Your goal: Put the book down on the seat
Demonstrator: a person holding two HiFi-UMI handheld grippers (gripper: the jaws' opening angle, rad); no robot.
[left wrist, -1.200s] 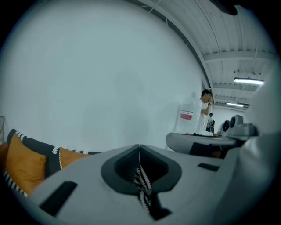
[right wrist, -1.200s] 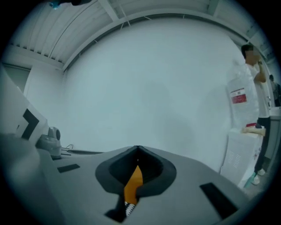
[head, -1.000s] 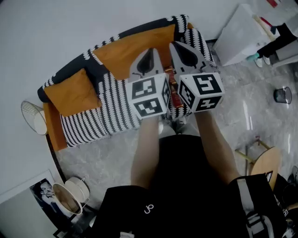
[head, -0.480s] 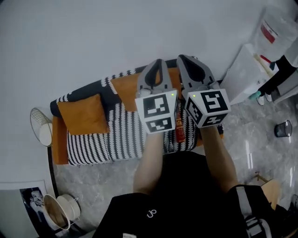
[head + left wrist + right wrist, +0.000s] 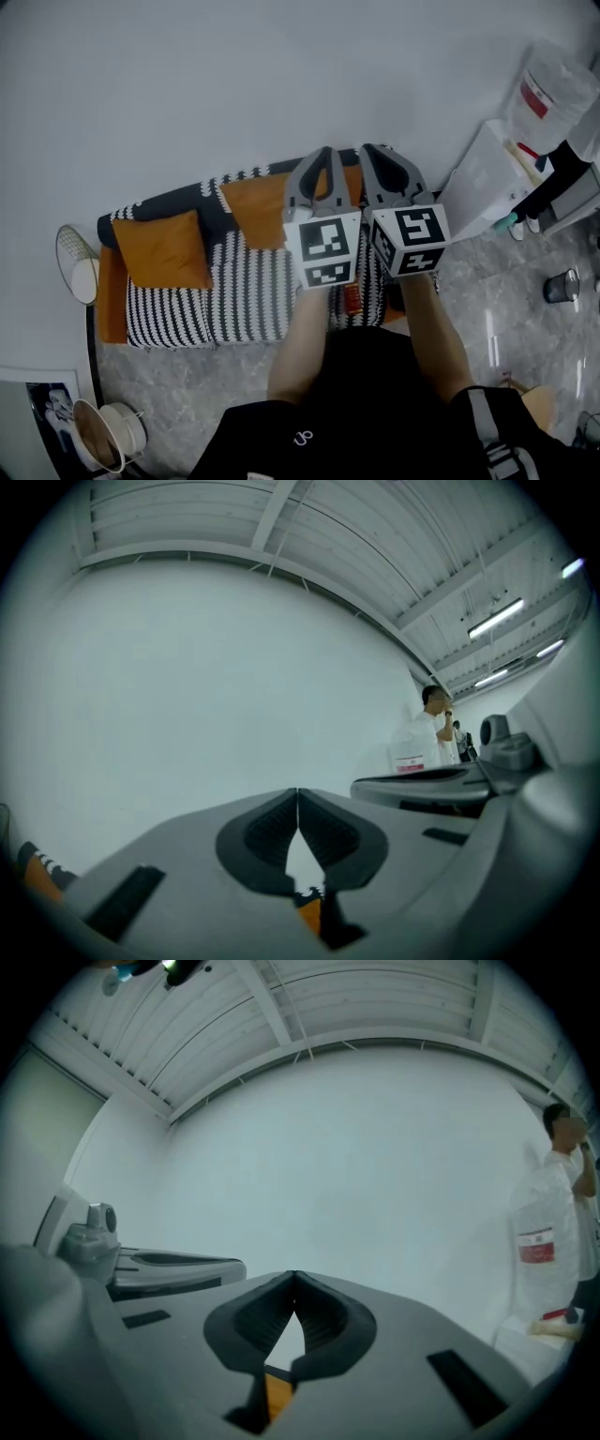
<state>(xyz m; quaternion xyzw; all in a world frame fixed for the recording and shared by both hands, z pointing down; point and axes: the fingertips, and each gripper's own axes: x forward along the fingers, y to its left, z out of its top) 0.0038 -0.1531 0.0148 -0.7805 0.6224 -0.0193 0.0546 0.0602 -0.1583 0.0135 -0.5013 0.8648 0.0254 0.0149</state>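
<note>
Both tools are held up over the right end of the sofa (image 5: 234, 291), aimed at the wall (image 5: 234, 84). Left gripper (image 5: 298, 799) and right gripper (image 5: 294, 1279): jaws pressed together, nothing between them. The book (image 5: 352, 298) lies on the sofa's seat beneath them, apparently set down, hence the clearance

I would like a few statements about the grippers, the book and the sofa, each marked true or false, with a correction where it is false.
1. The left gripper has its fingers closed on nothing. True.
2. The right gripper holds the book. False: its fingers are closed and empty; the red book lies on the sofa seat.
3. An orange cushion lies on the sofa. True.
4. The sofa stands in mid-room. False: it stands against the white wall.
</note>
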